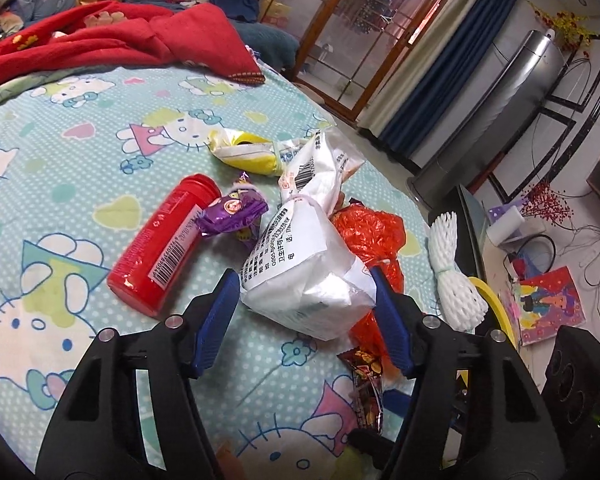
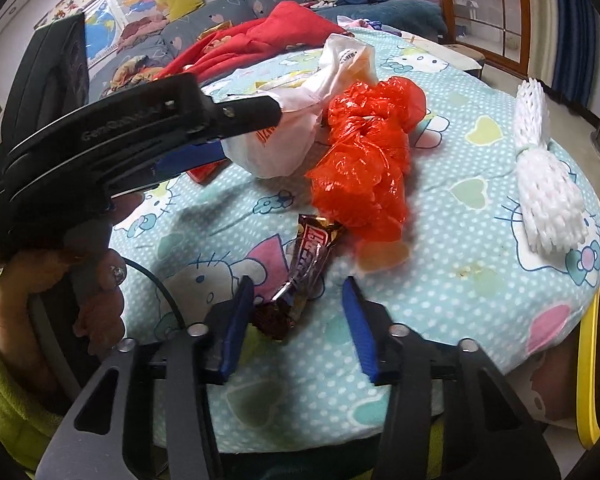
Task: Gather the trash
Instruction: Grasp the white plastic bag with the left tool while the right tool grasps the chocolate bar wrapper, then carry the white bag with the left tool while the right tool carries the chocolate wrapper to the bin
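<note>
The trash lies on a bed covered with a light blue cartoon-cat sheet.

The left gripper has its jaws about half open, one on each side of a knotted white plastic bag. The blue pads look to be at the bag's sides, but I cannot tell if they already press on it. The bag's long axis goes from the gripper away up the left wrist view, with its twisted neck pointing away toward the far edge of the bed.

Left of the bag a red bottle lies on its side, its cap pointing up and right. A purple wrapper touches the bottle near the cap. Beyond is a yellow and white packet. A crumpled red plastic bag lies just right of the white bag, and a white foam net lies well apart near the bed's edge.

The right gripper has narrower jaws, not closed. Between them is the near end of a dark brown snack wrapper. It lies close to the left pad; the right pad stands apart from it. The wrapper's long axis goes away from the gripper, leaning slightly right, and its far end reaches the red plastic bag.
</note>
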Demonstrator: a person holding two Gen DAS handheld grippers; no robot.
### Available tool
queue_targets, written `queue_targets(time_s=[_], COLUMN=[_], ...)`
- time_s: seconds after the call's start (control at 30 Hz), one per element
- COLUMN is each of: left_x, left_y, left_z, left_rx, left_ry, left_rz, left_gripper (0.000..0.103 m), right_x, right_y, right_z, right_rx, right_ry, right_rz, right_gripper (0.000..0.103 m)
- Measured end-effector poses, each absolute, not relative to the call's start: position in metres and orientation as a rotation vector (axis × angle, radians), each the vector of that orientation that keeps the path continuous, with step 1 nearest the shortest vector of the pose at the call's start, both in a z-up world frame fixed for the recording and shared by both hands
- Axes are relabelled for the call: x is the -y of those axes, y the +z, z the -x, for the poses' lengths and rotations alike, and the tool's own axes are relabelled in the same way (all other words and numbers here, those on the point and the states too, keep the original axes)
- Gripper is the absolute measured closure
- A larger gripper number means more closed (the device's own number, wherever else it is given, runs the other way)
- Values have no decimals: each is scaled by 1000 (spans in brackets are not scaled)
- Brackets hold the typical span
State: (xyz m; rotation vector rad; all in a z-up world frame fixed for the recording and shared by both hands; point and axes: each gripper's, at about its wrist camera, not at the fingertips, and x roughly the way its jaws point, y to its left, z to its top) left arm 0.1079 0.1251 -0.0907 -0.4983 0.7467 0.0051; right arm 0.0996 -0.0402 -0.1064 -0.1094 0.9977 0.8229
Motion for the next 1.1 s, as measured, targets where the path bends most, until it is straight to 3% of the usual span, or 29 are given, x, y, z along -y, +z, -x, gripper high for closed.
queue_targets(time_s=[0.03,0.27,0.6,1.1], left_x=[-125,-125,-131,-134], left_y=[-91,-95,-96,-52], left_z=[-108,-109,-104,-84], left_rx=[-747,-757,-752,-600], left_ry=[3,-15,6,11], left_rz=[502,515,530,501], left_gripper=[46,51,81,81], right_x=[40,42,49,53], right_y=[-108,-107,-99,-70], right_z=[-98,-92,-89,-82], right_rx=[-1013,-1003,-990,-901], right_ry=[838,856,868,925], right_rz=[109,118,107,94], right_gripper=[78,83,87,88])
